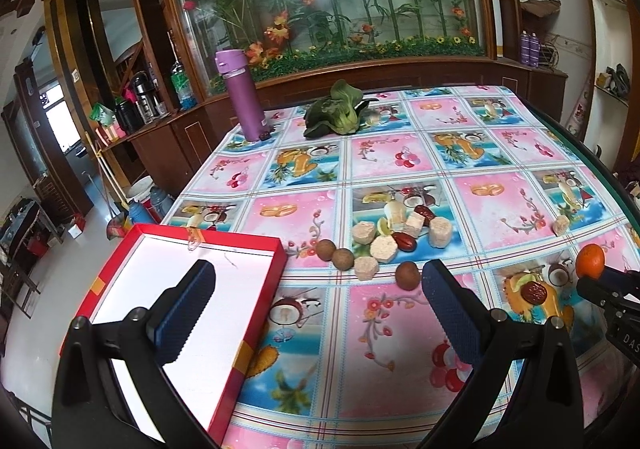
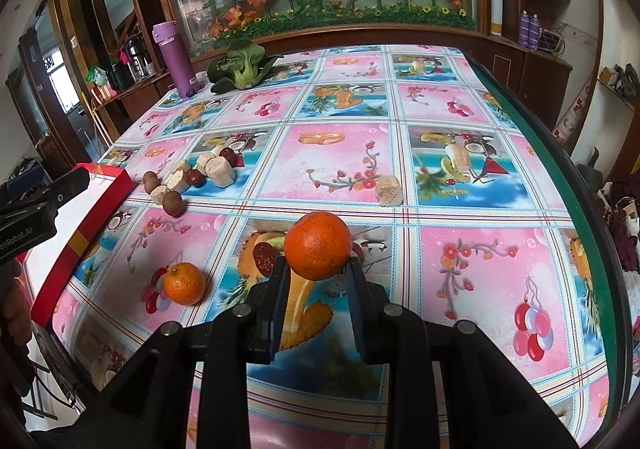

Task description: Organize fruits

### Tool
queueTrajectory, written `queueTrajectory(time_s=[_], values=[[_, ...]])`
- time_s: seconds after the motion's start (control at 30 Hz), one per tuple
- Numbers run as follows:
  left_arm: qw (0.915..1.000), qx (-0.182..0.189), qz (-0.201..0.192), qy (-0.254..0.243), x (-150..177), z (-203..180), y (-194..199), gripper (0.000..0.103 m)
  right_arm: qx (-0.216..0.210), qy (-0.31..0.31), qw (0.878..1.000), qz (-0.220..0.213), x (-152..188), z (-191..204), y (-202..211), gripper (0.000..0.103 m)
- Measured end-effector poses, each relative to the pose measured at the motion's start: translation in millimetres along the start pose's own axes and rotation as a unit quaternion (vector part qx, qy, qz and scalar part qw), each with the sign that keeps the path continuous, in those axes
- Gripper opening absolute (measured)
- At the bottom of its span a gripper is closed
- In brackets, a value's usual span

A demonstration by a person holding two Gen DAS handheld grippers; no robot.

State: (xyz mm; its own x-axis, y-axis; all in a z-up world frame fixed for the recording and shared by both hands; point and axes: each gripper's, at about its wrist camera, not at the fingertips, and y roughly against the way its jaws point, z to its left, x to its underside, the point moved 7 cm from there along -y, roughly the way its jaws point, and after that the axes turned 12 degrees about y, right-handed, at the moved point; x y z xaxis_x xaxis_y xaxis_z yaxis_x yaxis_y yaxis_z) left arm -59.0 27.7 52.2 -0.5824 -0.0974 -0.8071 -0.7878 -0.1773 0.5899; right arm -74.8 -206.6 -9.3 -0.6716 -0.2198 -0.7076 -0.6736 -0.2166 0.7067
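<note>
In the right wrist view my right gripper (image 2: 317,269) is shut on an orange (image 2: 318,245), held just above the patterned tablecloth. A smaller orange (image 2: 183,283) lies on the cloth to its left. My left gripper (image 1: 320,289) is open and holds nothing; its left finger hangs over the white inside of the red box (image 1: 240,239), which stands at the table's left edge. Past its fingertips lie three brown round fruits (image 1: 343,259), red dates (image 1: 404,241) and several beige cakes (image 1: 383,249). The held orange (image 1: 590,261) also shows at the right edge of the left wrist view.
A purple bottle (image 1: 240,97) and a bok choy (image 1: 336,113) stand at the far side of the table. One beige block (image 2: 389,189) lies alone mid-table. The table's green right edge (image 2: 560,169) curves past, and a wooden cabinet with a glass flower display lies behind.
</note>
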Motion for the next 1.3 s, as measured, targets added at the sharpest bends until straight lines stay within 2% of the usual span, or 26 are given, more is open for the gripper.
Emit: queueTrajectory(time_s=[0.7,1.3], values=[[0.9994,-0.014,-0.004,0.030,-3,33,-2,0.103,-0.004,0.023,1.000,0.005,-8,23,-4,0.027],[0.9994,-0.015,-0.003,0.032,-4,39,-4,0.103,-0.004,0.034,0.999,0.001,-14,35,-5,0.027]])
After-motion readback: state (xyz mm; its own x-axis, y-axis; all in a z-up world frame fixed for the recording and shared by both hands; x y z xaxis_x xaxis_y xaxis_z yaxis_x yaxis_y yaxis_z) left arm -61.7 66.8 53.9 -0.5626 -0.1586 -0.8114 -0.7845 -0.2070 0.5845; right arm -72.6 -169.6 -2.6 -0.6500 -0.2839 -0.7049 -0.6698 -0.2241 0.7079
